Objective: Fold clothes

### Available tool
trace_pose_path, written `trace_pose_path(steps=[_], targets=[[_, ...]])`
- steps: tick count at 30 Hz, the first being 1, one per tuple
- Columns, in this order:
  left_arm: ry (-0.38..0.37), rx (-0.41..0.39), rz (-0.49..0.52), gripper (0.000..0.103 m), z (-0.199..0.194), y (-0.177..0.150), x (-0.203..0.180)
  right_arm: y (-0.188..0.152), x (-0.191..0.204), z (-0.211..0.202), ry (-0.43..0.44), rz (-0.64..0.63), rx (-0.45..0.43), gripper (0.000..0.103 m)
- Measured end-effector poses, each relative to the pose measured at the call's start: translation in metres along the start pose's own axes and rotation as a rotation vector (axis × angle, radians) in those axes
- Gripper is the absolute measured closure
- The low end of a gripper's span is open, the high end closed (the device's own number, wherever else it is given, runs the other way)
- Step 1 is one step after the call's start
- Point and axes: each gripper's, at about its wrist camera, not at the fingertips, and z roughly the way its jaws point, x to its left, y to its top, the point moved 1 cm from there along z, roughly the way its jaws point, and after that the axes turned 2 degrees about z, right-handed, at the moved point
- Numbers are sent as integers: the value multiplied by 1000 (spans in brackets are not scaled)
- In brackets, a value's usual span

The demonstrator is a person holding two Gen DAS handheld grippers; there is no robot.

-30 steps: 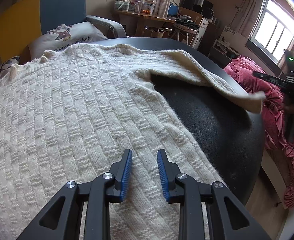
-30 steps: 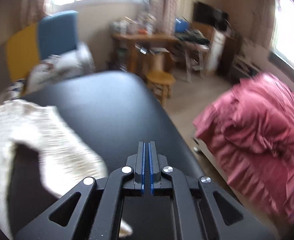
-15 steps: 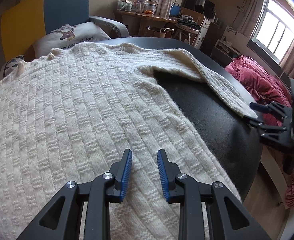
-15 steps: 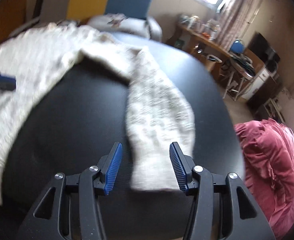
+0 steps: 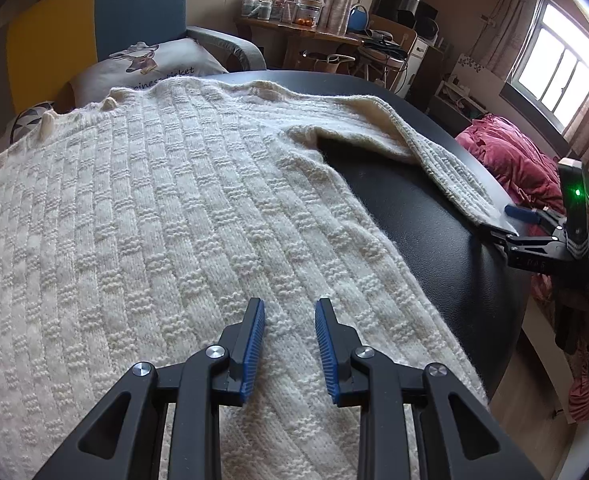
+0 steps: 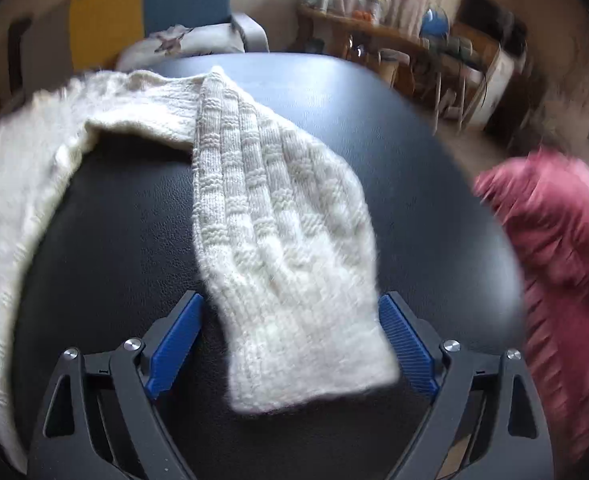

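Observation:
A cream knit sweater [image 5: 154,220] lies spread over a black round table [image 5: 426,240]. My left gripper [image 5: 288,308] hovers low over the sweater's body, its blue pads apart and nothing pinched between them. One sleeve [image 6: 278,240] stretches out across the bare tabletop [image 6: 114,240]. My right gripper [image 6: 290,297] sits at the cuff end, its jaws opening wide. The cuff lies between the pads and neither pad presses on it. In the left wrist view the right gripper [image 5: 510,220] shows at the table's right edge, at the sleeve [image 5: 446,164] tip.
A heap of red bedding [image 6: 554,240] lies just past the table's right edge. A blue armchair with a printed cushion [image 5: 150,68] stands behind the table. A wooden desk [image 5: 302,28] crowded with jars is at the back, and a window at the far right.
The right gripper went from shut to wide open and came down around the cuff. The sleeve end, raised before, now lies flat on the table. The left gripper stayed put.

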Motion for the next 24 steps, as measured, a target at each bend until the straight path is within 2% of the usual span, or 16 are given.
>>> trace_pose_path(steps=[2, 5, 11, 14, 15, 16, 17, 18, 24], targets=[[0, 0, -2, 77, -1, 0, 1, 1, 11, -9, -40, -61, -63, 14], [1, 1, -5, 77, -2, 0, 1, 2, 18, -7, -3, -65, -46, 14], [3, -4, -9, 77, -5, -4, 1, 2, 32, 0, -31, -123, -28, 14], [0, -2, -13, 77, -6, -5, 2, 4, 27, 0, 10, -108, -5, 26], [0, -3, -13, 77, -6, -5, 2, 4, 26, 0, 14, -108, 4, 34], [0, -2, -17, 77, -6, -5, 3, 5, 27, 0, 8, -111, 15, 46], [-2, -3, -22, 77, -6, -5, 4, 6, 28, 1, 2, -115, 25, 86], [-4, -3, -27, 77, -6, -4, 5, 6, 27, 1, 2, -111, 32, 93], [-5, -17, -27, 77, -11, -3, 7, 16, 12, -6, 35, -67, 35, 95]])
